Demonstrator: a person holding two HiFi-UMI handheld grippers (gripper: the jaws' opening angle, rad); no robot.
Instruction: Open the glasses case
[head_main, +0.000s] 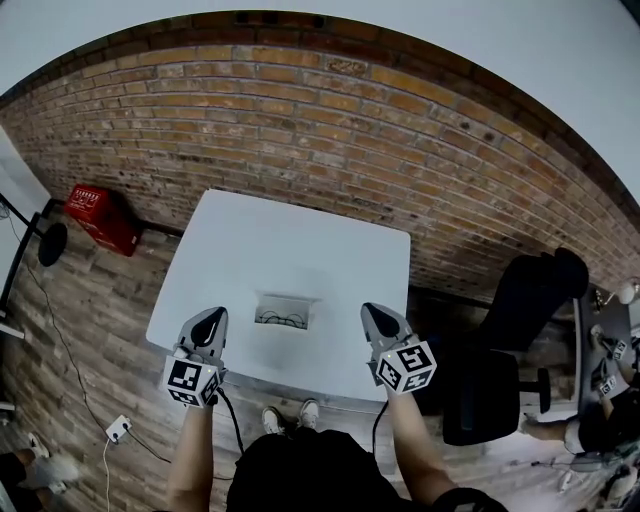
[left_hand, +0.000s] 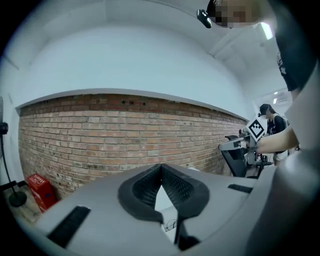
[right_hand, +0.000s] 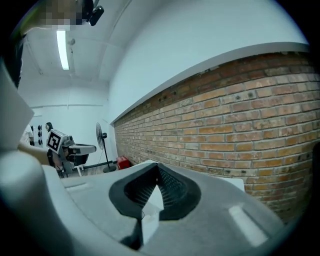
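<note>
Found on the white table (head_main: 300, 240), near its front edge and about midway between the two tools: the glasses case (head_main: 285, 313), lying flat and looking already open, with a pair of dark-framed glasses (head_main: 283, 320) visible inside a pale shallow tray. Probably set so close to the person in order to be within easy reach of both hands. Left gripper (head_main: 212, 318): fully closed, pads (left_hand: 147, 187) pressed tip to tip, nothing between them; in the left gripper view, only a strip of table and a small part of the glasses below the closed tips. Right gripper (head_main: 375, 312): also fully closed and empty, confirmed in the right gripper view, with only white table behind the pads. Held one at each side of the case, well clear of it and not touching, above the front edge of the table and pointing nearly level toward the brick wall (head_main: 330, 120). Judged from this: no work on the case at this moment, and, with the inside of the case exposed, likely nothing left to do for the task; hence both tools apart and symmetrical, perhaps as a resting pose. Position of the lid: not possible to tell. Elsewhere and not concerned: a red box (head_main: 103, 217) on the floor at the left, a black chair (head_main: 530, 290) at the right.
</note>
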